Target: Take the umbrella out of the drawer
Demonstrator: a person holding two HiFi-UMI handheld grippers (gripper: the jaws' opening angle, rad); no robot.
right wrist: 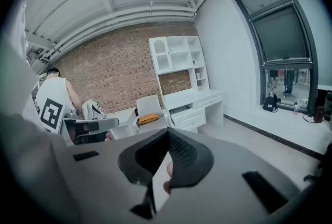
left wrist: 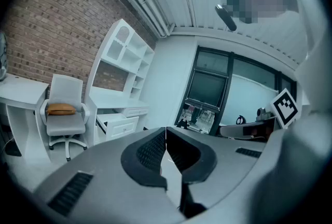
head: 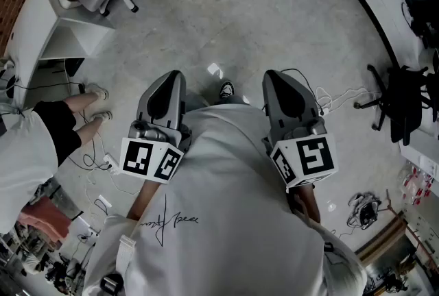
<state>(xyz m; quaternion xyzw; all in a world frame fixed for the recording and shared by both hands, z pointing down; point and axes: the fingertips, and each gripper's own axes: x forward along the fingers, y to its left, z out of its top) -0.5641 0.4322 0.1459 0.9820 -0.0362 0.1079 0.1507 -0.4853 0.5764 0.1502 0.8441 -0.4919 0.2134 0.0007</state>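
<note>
Standing on the grey floor, a person holds 2 grippers out in front. The left gripper has its jaws closed on nothing, and the right gripper has its jaws closed and empty too. Well ahead, a white desk has a drawer pulled partly out, near an office chair carrying an orange cushion. The umbrella cannot be made out in any view.

Bright, even, cool indoor light; shadows faint. Small glare spot on the pale grey smooth floor. Both gripper views strongly fisheye-bent, corners vignetted black. Left gripper near lens, slightly soft.
</note>
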